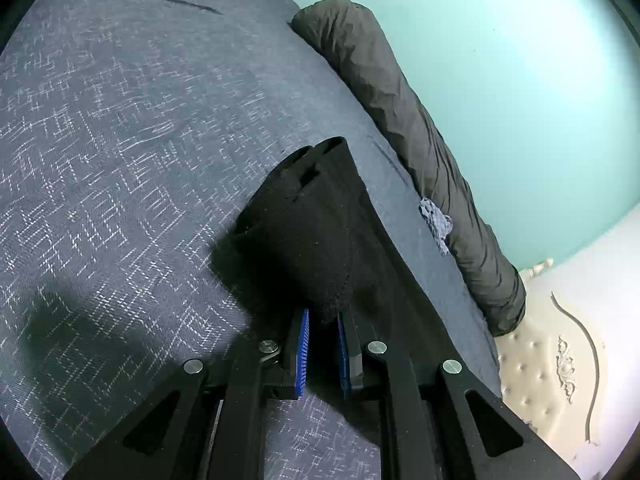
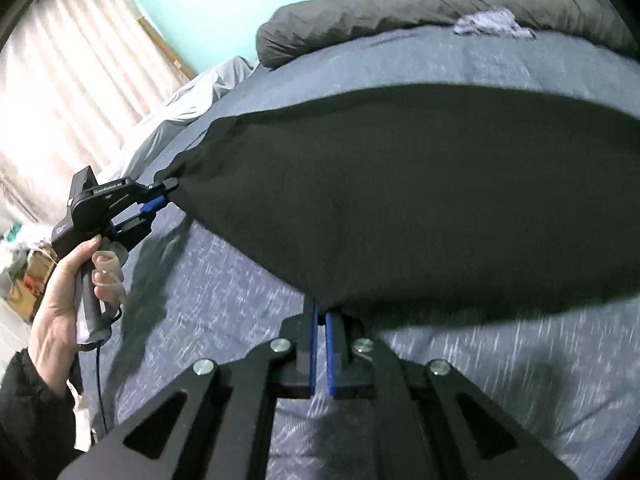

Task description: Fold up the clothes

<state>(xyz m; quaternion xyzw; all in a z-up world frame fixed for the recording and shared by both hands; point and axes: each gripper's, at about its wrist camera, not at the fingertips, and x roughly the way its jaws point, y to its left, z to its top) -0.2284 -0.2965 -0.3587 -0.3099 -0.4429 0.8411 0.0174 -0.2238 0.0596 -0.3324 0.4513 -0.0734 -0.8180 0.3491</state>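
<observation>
Both my left gripper (image 2: pixel 170 196) and right gripper (image 2: pixel 322 314) pinch the black garment (image 2: pixel 400 200); tugging apart could slip a corner free.

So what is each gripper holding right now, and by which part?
Both hold the black garment by its near edge: the left gripper pinches one corner, the right gripper is shut on the hem further along.

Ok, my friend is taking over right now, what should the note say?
Left tongs: shut on one end of the black garment.
Right tongs: shut on the garment's near edge.
The garment hangs stretched between both tongs, above the blue bedspread. A grey rolled duvet lies along the far side.
Done: both ends gripped and lifted.
Left: probably lay it flat and make the folds; none is visible yet.
</observation>
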